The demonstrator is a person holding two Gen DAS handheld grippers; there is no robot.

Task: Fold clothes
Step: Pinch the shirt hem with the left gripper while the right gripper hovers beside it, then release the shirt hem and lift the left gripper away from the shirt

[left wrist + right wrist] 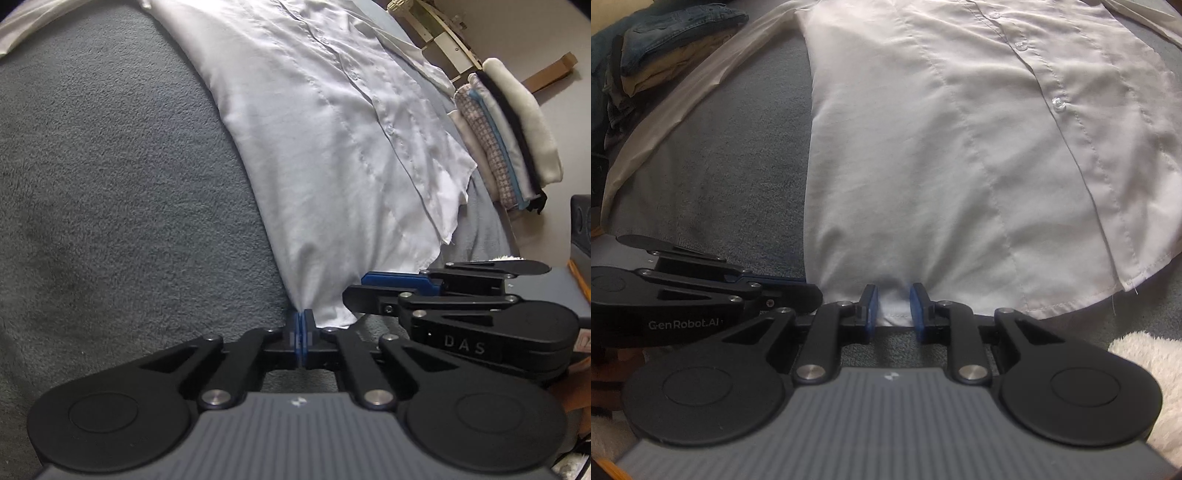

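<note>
White shirt [332, 147] lies flat, buttoned front up, on grey blanket [110, 184]. Left gripper [302, 325] clenched on shirt's hem corner, cloth puckering into pads. Right gripper [894, 306] just beside it, jaws parted, hem between pads, not pinched. Folded stack [509, 140] at far edge. Jeans [676, 29] beyond sleeve.

Bare grey blanket [110, 184] lies free on the shirt's [314, 129] side away from the folded stack [517, 136]. That stack blocks the opposite edge. Folded jeans [676, 33] crowd the far corner beyond the sleeve [683, 107].
</note>
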